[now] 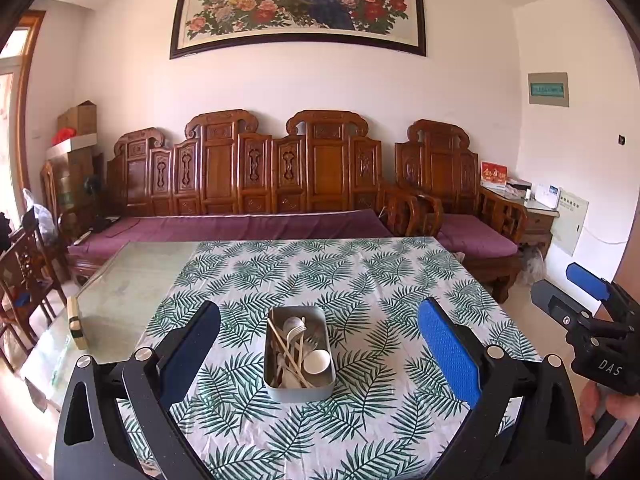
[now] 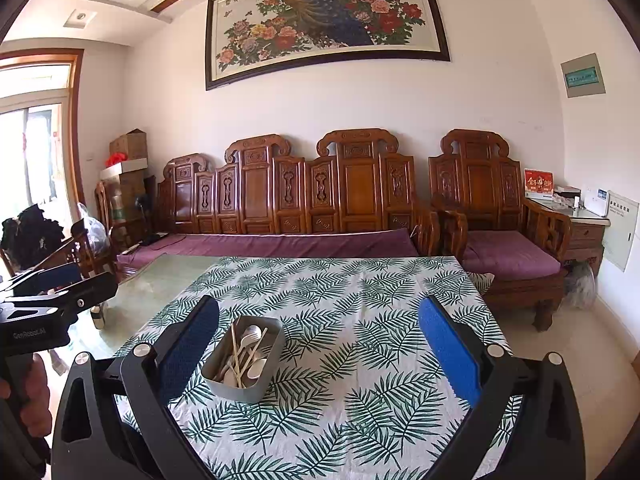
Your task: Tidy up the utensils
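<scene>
Living room setup here: carved wooden sofa (image 1: 248,176) with purple cushions along the back wall, big peacock painting (image 1: 298,2) above it, and up front a glass-topped table (image 1: 132,276) half covered by a fern-print tablecloth (image 1: 360,280)

The only task thing on the cloth is one grey rectangular tin (image 1: 298,354), sitting alone near the front middle. Inside is a jumble: a pair of wooden chopsticks (image 1: 286,346), a white plastic fork (image 1: 294,334), a few white spoons (image 2: 250,334) (I count maybe three, but they overlap so can't swear to it) and a small white cup (image 1: 317,361)

My left gripper (image 1: 320,354) has its jaws spread wide, nothing in them, and the tin sits dead centre between the pads, long axis pointing away from me. My right gripper (image 2: 318,354) is spread wide and empty too, but from it the tin lies off to the left, close to the left pad, long axis angled

So I'd say left is better lined up. Chopsticks run roughly lengthwise in the tin, so I'd probably need to rotate the wrist to pinch across them
</scene>
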